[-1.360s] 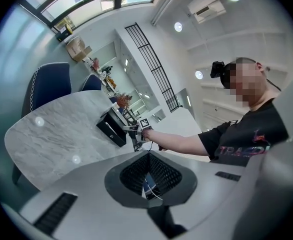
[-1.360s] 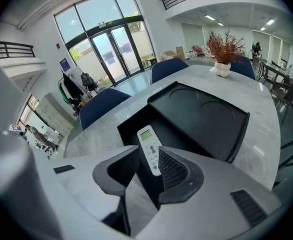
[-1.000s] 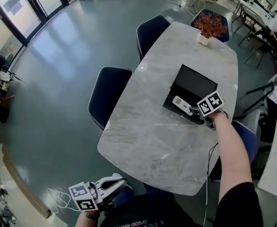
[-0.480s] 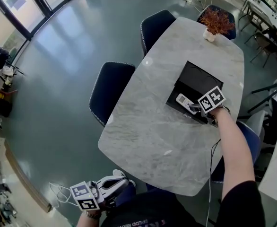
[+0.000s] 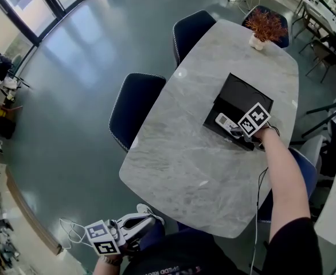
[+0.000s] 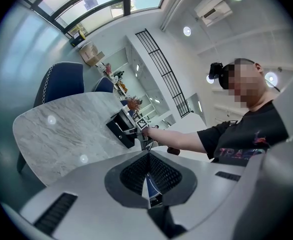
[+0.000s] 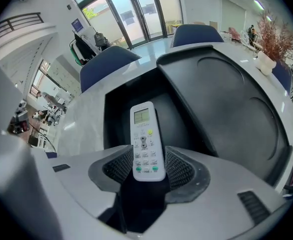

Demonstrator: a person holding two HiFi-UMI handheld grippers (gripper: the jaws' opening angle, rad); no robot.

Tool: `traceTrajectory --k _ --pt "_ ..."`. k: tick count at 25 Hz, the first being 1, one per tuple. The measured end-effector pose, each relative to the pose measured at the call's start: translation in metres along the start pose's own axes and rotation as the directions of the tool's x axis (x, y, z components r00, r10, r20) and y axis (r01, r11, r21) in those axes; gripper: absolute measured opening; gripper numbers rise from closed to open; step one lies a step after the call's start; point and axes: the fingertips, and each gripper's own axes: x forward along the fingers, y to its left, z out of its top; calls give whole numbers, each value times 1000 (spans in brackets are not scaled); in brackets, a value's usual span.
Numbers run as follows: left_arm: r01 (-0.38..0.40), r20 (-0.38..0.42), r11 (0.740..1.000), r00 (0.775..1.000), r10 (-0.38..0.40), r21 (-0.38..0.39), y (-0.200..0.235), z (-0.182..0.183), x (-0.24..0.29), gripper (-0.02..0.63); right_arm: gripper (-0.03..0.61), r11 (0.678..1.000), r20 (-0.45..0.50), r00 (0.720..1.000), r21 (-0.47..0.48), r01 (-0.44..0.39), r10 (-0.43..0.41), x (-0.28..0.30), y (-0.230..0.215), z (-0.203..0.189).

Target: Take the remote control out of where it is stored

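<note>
Plainly, the left gripper [image 5: 145, 221] has no part in this: it hangs off the near edge of the marble surface [image 5: 179, 159], its jaws closed together on nothing. Blue chairs [image 5: 135, 105] stand along the surface's left side, well apart from the work. Further right sits a black box [image 5: 213, 122] with its lid [image 5: 245, 96] thrown open. The white remote control [image 7: 146, 134] lies face up in the box's shallow tray, screen end away from the person. The right gripper [image 7: 147, 171] points steeply down over it. Its jaws have just been opening and now stand wide, with the remote's button end between the pads. The pads flank it closely, but I read no squeeze yet.

The remote is likely light, rigid plastic with smooth, rather slick sides. A modest pinch across its narrow width, on the side edges rather than the buttons, should serve. The lid's edge runs just beside the remote on one side and the tray wall stands near on the other, so straight up looks like the clear way out. A potted plant [image 5: 265, 30] stands at the far end, well apart.
</note>
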Motion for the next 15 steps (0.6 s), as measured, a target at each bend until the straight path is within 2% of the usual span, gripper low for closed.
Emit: traceTrajectory --k 9,15 --pt "-12 12 1000 1000 12 -16 2 0 -3 3 192 1000 -35 999 8 -10 11 13 3 -4" --pt "-6 19 1000 1000 7 -23 2 0 1 3 192 997 -73 997 -67 24 -29 16 8 -4"
